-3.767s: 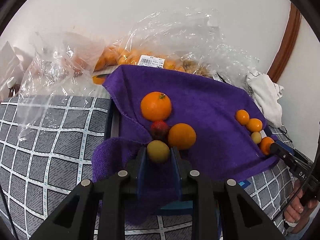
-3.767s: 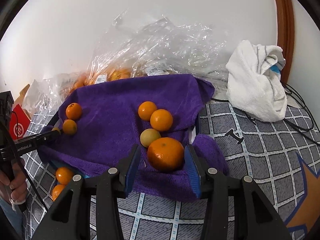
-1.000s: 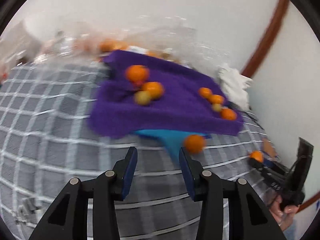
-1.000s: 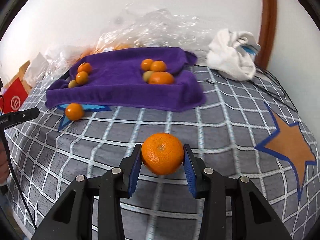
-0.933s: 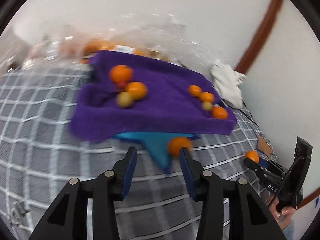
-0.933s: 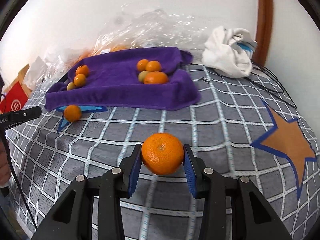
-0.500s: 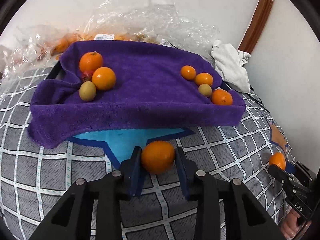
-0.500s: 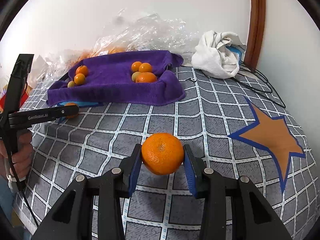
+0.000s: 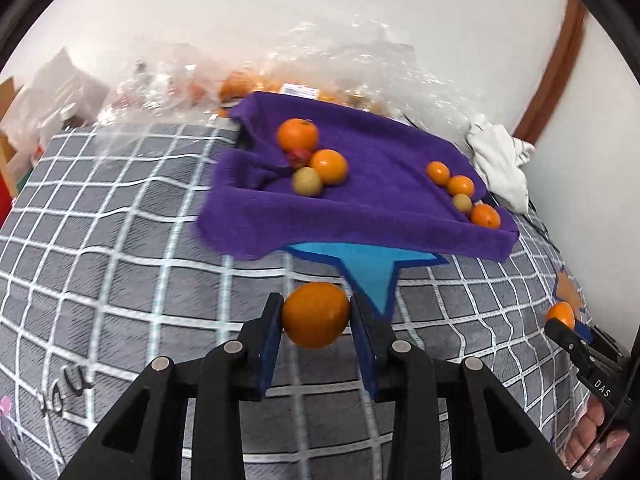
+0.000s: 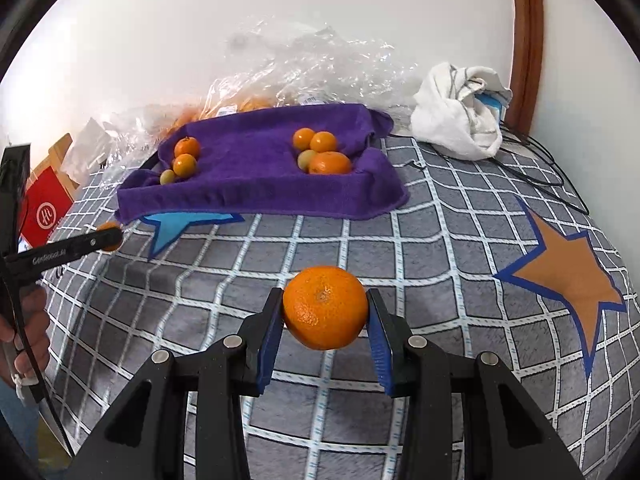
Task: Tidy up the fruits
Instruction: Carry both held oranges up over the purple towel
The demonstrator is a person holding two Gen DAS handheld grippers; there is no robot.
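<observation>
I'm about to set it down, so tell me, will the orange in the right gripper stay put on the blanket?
The orange is round, so it would probably roll. The checked blanket looks soft and slopes away at its edges, which may carry it off. Its dimpled skin probably grips well between the right gripper pads.

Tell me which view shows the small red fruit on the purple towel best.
The left wrist view: the red fruit shows wedged between two oranges and a yellow-green fruit on the purple towel. In the right wrist view it is hidden behind those fruits.

Crumpled white cloth, red box
</observation>
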